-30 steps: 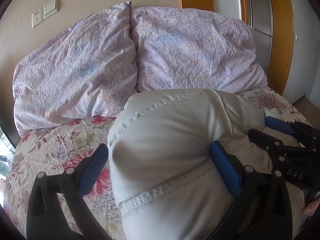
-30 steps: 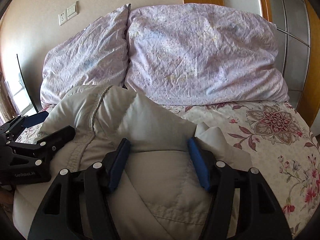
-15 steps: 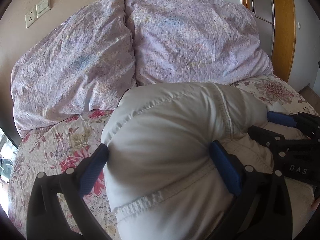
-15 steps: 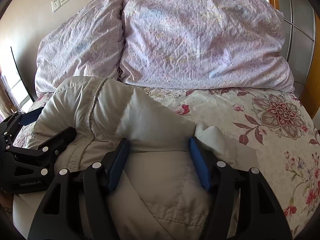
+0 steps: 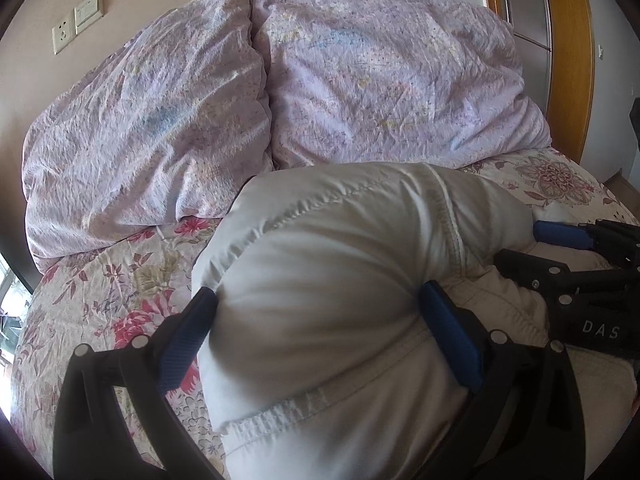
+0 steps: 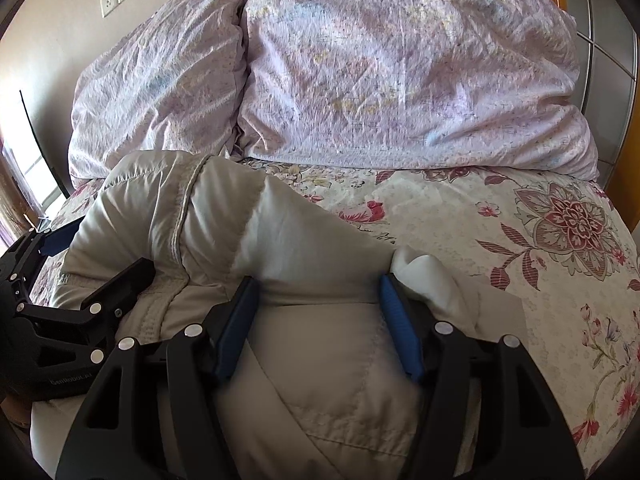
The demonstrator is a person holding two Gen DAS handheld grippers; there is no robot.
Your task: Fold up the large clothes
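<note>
A large padded beige jacket (image 5: 340,280) lies bunched on the bed. My left gripper (image 5: 316,312) has its blue pads pressed on both sides of a thick puffed fold of it. My right gripper (image 6: 318,304) likewise clamps a thick fold of the same jacket (image 6: 224,236), with a white bit of lining beside its right finger. Each gripper shows in the other's view, the right gripper (image 5: 560,248) at the right edge and the left gripper (image 6: 60,264) at the left edge, both against the jacket.
Two wrinkled lilac pillows (image 5: 152,120) (image 5: 392,80) lean against the wall behind the jacket. The floral bedsheet (image 6: 520,232) spreads right and left (image 5: 100,280). A wooden wardrobe frame (image 5: 568,60) stands at the far right. Wall sockets (image 5: 76,24) are at upper left.
Both grippers have moved forward toward the pillows with the jacket fold held between their pads. The pillows look larger and closer now.
</note>
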